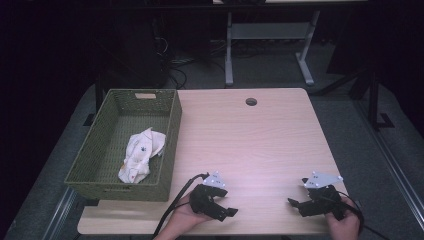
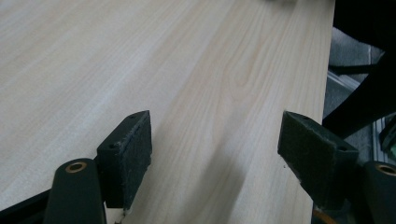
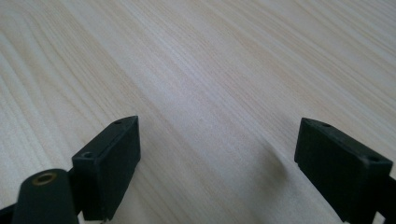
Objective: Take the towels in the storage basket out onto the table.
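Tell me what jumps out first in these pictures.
A green woven basket sits on the table's left side with a crumpled white cloth inside. Near the front edge, the left gripper and right gripper rest on bare wood, both open and holding nothing.

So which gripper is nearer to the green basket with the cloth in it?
Left. The left gripper sits open near the table's front edge, just right of the green basket's front corner. The right gripper, also open, is farther right across bare table.
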Action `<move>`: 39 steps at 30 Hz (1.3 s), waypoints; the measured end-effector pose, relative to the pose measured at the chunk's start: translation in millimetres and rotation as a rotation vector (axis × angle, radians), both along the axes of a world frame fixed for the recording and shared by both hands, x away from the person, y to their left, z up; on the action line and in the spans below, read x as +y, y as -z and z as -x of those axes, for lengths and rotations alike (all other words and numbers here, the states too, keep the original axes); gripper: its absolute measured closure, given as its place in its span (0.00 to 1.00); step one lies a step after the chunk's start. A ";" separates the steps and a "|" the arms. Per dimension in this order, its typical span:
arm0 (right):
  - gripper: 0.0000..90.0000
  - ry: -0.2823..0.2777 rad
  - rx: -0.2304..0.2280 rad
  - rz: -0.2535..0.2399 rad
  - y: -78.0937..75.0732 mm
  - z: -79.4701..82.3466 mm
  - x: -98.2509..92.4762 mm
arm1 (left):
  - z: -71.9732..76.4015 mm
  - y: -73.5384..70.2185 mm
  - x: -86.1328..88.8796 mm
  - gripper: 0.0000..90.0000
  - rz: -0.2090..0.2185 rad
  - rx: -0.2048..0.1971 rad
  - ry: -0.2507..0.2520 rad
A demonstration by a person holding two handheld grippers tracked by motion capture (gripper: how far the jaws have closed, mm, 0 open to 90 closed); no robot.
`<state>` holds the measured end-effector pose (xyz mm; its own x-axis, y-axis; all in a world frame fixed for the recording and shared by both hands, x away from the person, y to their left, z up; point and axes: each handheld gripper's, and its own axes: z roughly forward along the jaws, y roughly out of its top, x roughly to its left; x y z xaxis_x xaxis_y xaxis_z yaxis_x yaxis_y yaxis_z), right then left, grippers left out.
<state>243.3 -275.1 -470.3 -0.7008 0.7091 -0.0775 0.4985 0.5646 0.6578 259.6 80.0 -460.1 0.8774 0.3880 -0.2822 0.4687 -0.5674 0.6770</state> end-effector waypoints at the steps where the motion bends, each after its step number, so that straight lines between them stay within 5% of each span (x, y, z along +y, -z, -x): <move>1: 0.16 -0.005 -0.004 -0.002 0.2 -0.8 0.3 | -0.8 -0.3 -0.3 0.29 0.001 -0.003 -0.007; 8: 0.16 0.009 0.005 -0.010 0.0 -0.4 3.4 | -6.4 -6.1 -0.4 0.29 -0.026 -0.034 -0.024; 19: 0.15 0.008 -0.001 -0.002 -0.1 -2.4 4.3 | -25.3 -28.5 -2.4 0.26 0.036 -0.009 -0.041; 25: 0.16 0.006 -0.002 -0.001 0.0 -1.2 4.5 | -40.4 -41.5 -12.0 0.27 -0.054 0.006 -0.001; 29: 0.16 0.003 -0.005 0.004 -0.9 0.3 4.7 | -43.4 -42.5 -16.8 0.27 -0.079 -0.033 -0.025; 39: 0.16 0.006 0.002 0.003 -0.7 1.4 7.5 | -51.1 -46.0 -15.9 0.26 -0.108 -0.024 -0.023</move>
